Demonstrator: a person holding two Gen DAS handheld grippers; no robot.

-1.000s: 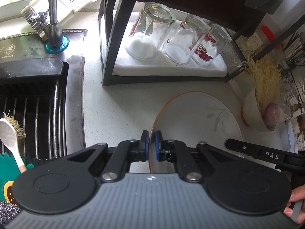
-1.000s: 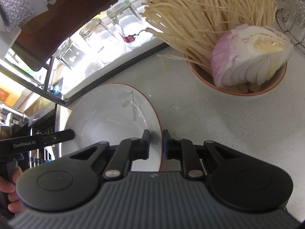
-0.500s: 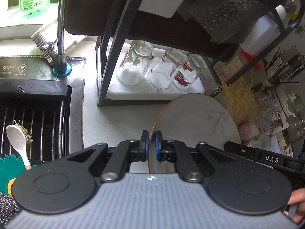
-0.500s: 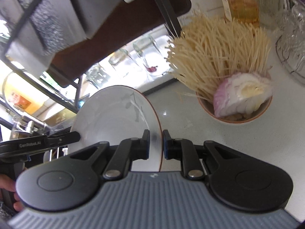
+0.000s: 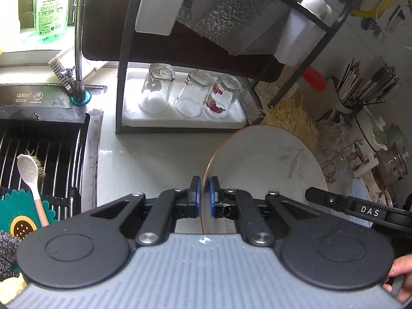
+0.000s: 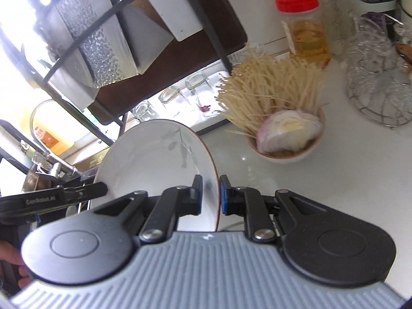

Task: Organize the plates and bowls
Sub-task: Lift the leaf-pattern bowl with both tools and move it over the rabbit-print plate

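A white plate (image 5: 265, 162) with a brown rim and a grey leaf print hangs above the counter, held at two sides. My left gripper (image 5: 203, 195) is shut on its left rim. My right gripper (image 6: 210, 195) is shut on the opposite rim of the same plate (image 6: 154, 154). Each view shows the other gripper's black finger at the plate's far edge. A black dish rack (image 5: 126, 59) stands behind, with square dishes (image 5: 231, 18) leaning in its upper tier. A bowl (image 6: 285, 152) with noodles and half an onion sits on the counter to the right.
Three upturned glasses (image 5: 190, 95) stand on a white tray under the rack. A sink (image 5: 38, 139) with a wire grid, a spoon and a tap lies left. A red-capped jar (image 6: 301, 25), a wire basket of glassware (image 6: 378, 77) and utensil holders crowd the right.
Both grippers have lifted the plate off the counter, still shut on its rims. The rack's upper tier and the far counter have come into view.
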